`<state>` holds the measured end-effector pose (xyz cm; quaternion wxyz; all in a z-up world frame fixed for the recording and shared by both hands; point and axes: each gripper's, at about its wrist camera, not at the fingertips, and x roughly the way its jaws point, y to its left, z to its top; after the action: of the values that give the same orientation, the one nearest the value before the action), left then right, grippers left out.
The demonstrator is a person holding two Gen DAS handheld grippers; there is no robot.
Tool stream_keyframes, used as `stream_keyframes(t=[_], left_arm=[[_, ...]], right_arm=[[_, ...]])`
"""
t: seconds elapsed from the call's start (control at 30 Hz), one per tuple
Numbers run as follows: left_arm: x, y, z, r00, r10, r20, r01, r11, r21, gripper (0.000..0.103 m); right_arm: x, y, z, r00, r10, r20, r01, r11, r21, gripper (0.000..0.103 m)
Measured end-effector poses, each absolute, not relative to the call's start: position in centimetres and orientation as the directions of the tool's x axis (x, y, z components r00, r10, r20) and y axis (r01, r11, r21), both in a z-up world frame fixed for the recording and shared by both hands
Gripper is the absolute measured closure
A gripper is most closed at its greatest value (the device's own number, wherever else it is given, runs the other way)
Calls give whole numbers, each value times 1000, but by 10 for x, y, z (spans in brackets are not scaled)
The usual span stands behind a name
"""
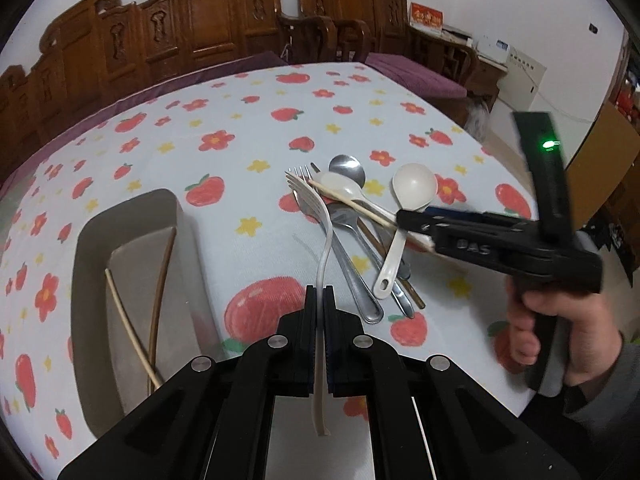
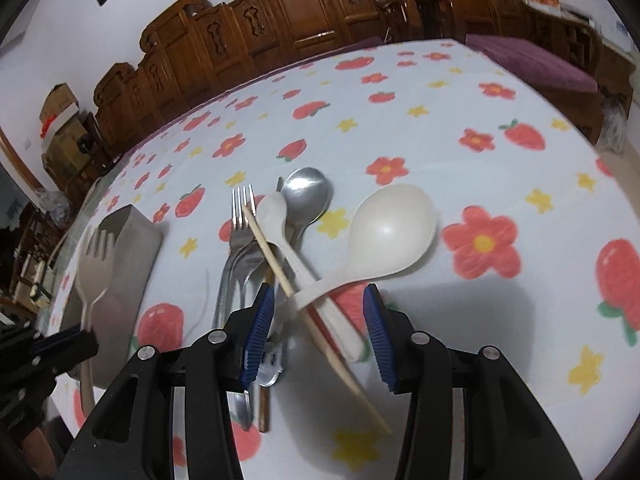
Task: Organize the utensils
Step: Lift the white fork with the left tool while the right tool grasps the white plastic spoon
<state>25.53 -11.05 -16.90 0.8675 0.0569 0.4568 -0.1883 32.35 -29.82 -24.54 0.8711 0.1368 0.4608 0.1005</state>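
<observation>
My left gripper (image 1: 319, 300) is shut on the handle of a white plastic fork (image 1: 316, 208), held above the table; the fork also shows at the left of the right wrist view (image 2: 94, 256). A pile of utensils lies on the cloth: a metal fork (image 2: 240, 216), a metal spoon (image 2: 308, 196), a small white spoon (image 2: 276, 216), a large white ladle spoon (image 2: 392, 232) and a light chopstick (image 2: 280, 268). My right gripper (image 2: 320, 312) is open, its blue pads (image 2: 260, 320) either side of the ladle's handle and the chopstick. It also shows in the left wrist view (image 1: 416, 228).
A grey tray (image 1: 96, 264) at the left holds a light chopstick (image 1: 128, 328) and a dark chopstick (image 1: 160, 292). The table wears a flower-and-strawberry cloth (image 1: 224, 120). Carved wooden chairs (image 1: 200, 20) stand behind it. The table's right edge is near my right hand.
</observation>
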Motion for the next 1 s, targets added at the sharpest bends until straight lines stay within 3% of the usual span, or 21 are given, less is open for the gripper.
stream_keyframes(t=[0.3,0.67,0.8,1.0], left_arm=[[243,-99,-160,528,-276,-803,347,933,-93,100],[232,-95,-153,542,-262,-798,341,937,-77,100],[230,-94,-152,543,-256,-800,337,939,-71,100],[229,-90,-148,553,-248,-796,326,943,-67,100]], right_arm=[[330,-290,-253,538,301,-787,-37,942,335,57],[323,-308,-250,538,328,-776,1,921,389,80],[321,-313,-250,539,315,-781,16,923,384,96],[316,-318,-242,559,306,-770,13,926,377,98]])
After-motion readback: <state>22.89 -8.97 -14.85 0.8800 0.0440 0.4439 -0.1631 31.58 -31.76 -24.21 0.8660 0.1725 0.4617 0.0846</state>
